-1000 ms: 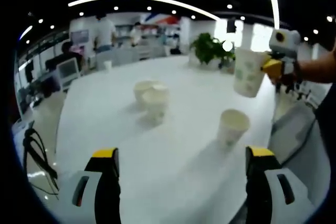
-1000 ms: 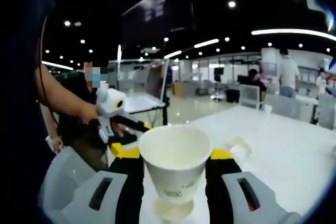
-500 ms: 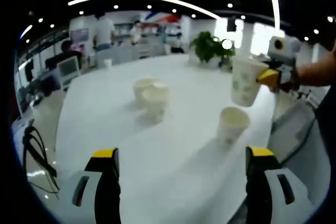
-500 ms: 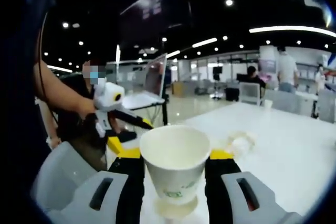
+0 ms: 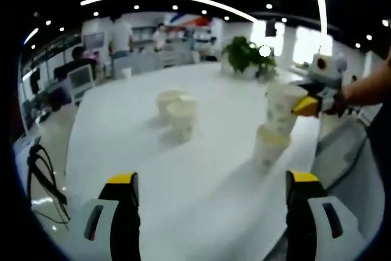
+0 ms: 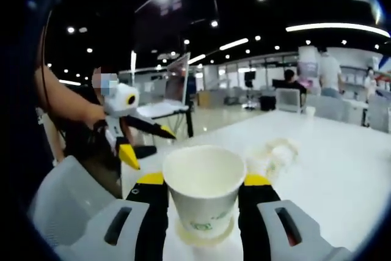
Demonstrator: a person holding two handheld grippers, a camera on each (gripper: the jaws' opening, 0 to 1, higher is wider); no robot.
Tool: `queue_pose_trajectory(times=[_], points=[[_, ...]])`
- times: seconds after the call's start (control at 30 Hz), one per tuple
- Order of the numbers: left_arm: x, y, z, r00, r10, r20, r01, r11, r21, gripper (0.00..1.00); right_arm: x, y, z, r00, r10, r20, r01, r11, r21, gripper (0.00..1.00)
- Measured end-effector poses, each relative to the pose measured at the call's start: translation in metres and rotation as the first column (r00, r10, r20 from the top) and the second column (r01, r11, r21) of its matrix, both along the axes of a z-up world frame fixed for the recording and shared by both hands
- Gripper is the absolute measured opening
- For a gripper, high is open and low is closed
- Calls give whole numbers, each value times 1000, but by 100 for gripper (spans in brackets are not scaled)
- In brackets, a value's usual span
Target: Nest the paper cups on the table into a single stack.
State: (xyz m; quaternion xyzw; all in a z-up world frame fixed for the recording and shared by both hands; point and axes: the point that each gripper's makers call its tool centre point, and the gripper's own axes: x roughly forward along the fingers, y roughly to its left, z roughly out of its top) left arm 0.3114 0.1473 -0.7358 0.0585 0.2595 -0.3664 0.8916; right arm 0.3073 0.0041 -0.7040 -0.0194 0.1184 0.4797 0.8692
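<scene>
Paper cups (image 5: 278, 109) matt, off-white, faintly printed in green (pattern blurred); table (image 5: 201, 181) smooth, white, with a soft sheen; left gripper (image 5: 211, 203) of light grey plastic with yellow tips; right gripper (image 6: 204, 197) of the same plastic, dark inner faces.

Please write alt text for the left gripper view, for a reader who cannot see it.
The right gripper lowers a held paper cup into a standing cup on the white table. Two more cups stand further back; the left gripper is open and empty.
</scene>
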Motion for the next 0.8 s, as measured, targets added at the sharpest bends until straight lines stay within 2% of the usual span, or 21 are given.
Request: queue_pose_trajectory(times=[0.8], points=[[0, 0, 2, 1000, 2, -1, -2, 1000, 1, 100, 1, 5, -27, 999, -17, -38, 15, 999, -51, 42]])
